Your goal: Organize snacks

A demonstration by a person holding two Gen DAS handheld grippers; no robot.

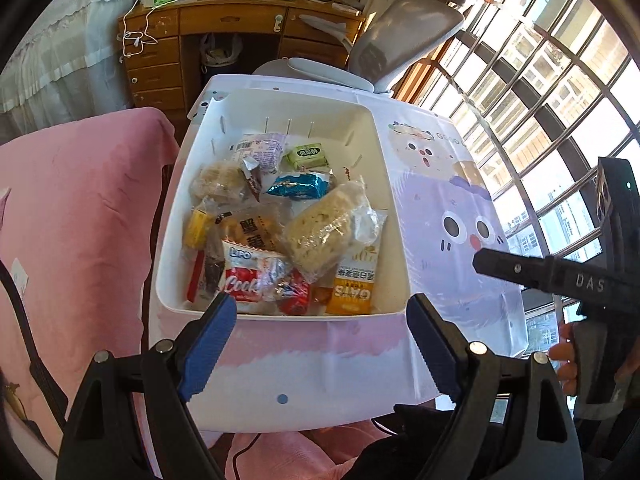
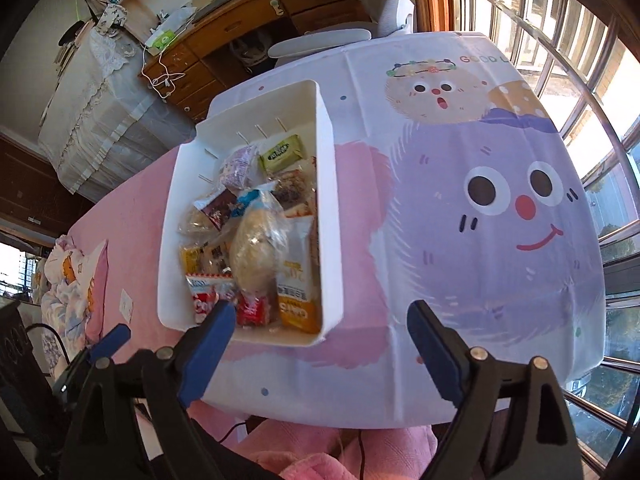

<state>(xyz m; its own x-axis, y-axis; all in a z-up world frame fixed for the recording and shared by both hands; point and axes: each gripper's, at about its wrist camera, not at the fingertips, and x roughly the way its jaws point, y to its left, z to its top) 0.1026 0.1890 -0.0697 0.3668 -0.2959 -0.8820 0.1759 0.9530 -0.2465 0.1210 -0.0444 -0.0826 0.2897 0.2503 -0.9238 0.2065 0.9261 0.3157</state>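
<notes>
A white plastic bin (image 1: 394, 216) stands on a table with a cartoon cloth (image 1: 452, 208); it also shows in the right wrist view (image 2: 330, 200). It holds several wrapped snacks: a clear-wrapped rice cake (image 1: 320, 232), a red cookie pack (image 1: 248, 280), an orange oats packet (image 1: 354, 284), a blue pack (image 1: 300, 186) and a green pack (image 1: 308, 155). My left gripper (image 1: 320, 340) is open and empty, just in front of the bin's near wall. My right gripper (image 2: 316, 344) is open and empty over the near table edge, right of the bin.
A pink blanket (image 1: 80, 216) lies left of the table. A grey office chair (image 1: 404, 36) and a wooden desk (image 1: 224, 32) stand behind it. Barred windows (image 1: 560, 92) run along the right. The right-hand gripper tool (image 1: 560, 276) shows at the right of the left wrist view.
</notes>
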